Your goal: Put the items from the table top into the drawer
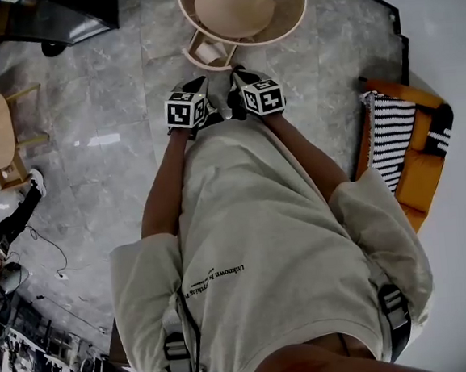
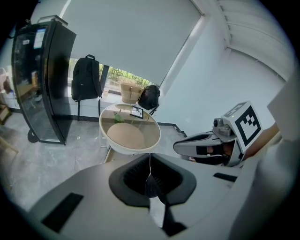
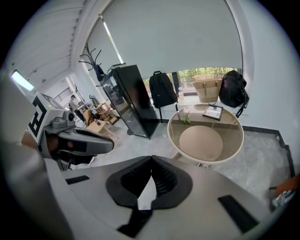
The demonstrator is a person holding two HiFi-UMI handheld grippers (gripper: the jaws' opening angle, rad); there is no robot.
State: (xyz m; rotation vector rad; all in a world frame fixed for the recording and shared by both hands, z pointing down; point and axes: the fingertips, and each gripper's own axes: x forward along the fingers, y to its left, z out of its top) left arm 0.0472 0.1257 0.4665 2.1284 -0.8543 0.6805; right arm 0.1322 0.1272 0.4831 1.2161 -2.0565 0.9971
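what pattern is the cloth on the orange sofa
Cloth: black and white stripes, best in the head view.

Beige tee (image 1: 286,241), grey L tongs (image 2: 150,161), R tongs (image 3: 151,160), blk pads (image 2: 133,177), b/w marker cubes (image 1: 186,111)

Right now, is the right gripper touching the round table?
Apart. Right gripper view: the right gripper, shut and empty, sits short of the round table, floor between.

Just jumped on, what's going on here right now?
A person stands a little way back from the round table, holding both grippers side by side in front of them. The left gripper and the right gripper are both shut, with nothing between the jaws. A small plant and a flat framed item sit on the table's far side, not yet picked up.
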